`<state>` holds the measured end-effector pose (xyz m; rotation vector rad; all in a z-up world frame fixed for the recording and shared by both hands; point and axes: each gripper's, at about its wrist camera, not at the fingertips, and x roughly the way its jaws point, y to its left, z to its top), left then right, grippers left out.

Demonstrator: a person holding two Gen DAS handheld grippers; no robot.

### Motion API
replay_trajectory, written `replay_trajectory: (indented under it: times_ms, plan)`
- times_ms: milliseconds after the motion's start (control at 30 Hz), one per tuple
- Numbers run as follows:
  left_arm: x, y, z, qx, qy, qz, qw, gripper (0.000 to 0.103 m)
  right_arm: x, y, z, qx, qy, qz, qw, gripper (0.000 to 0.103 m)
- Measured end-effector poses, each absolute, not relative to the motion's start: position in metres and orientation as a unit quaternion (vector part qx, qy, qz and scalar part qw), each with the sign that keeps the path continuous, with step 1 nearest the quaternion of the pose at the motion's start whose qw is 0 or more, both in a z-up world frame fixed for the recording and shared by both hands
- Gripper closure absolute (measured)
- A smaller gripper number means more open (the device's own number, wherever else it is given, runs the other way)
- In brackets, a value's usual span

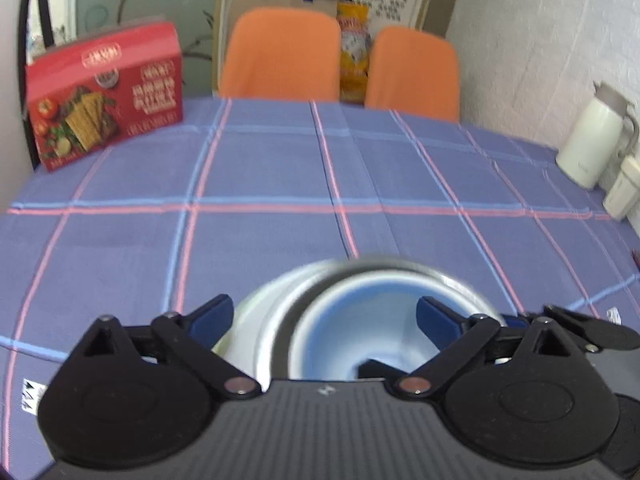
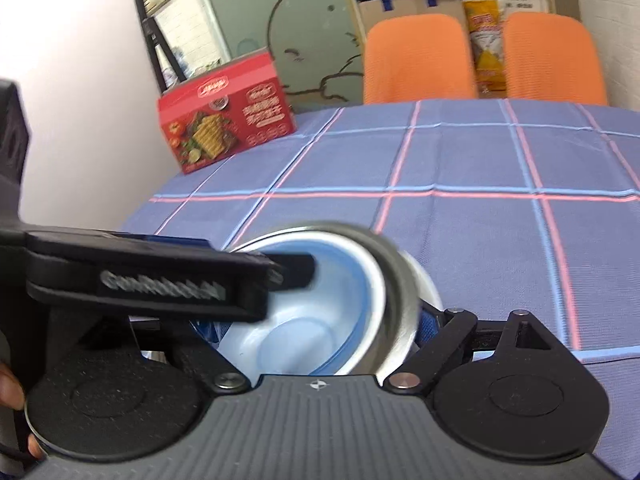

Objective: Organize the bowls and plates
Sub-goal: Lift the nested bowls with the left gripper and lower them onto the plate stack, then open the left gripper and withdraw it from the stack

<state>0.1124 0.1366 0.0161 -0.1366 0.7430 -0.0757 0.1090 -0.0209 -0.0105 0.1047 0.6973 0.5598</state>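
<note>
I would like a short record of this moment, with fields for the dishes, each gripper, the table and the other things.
dishes: blue bowl nested in a metal bowl, with a white dish beneath
left gripper: fingers wide apart, one reaching into the blue bowl
right gripper: one finger against the metal bowl, the other hidden; grip unclear
table: checked blue cloth
other items: red box, white jug
behind: two orange chairs
</note>
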Motion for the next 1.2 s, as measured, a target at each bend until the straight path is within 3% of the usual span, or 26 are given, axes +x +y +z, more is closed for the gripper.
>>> replay_trajectory:
  times_ms: [267, 533, 633, 1200]
  plan:
    - [0.096, 0.141, 0.052, -0.107, 0.297, -0.017, 0.949, 0.002, 0.109, -0.051, 0.006, 0.1, 0.296, 0.239, 0.92, 0.028]
    - [0.068, 0.105, 0.052, -0.132, 0.243, -0.018, 0.961, 0.002, 0.109, -0.08, 0.008, 0.116, 0.237, 0.178, 0.948, 0.028]
    - [0.057, 0.088, 0.047, -0.119, 0.251, -0.01, 0.961, 0.002, 0.105, -0.089, 0.001, 0.129, 0.269, 0.156, 0.942, 0.028]
    - [-0.053, 0.059, 0.011, -0.06, 0.254, -0.003, 0.965, 0.002, 0.001, -0.109, -0.017, 0.113, 0.276, 0.098, 0.949, 0.027]
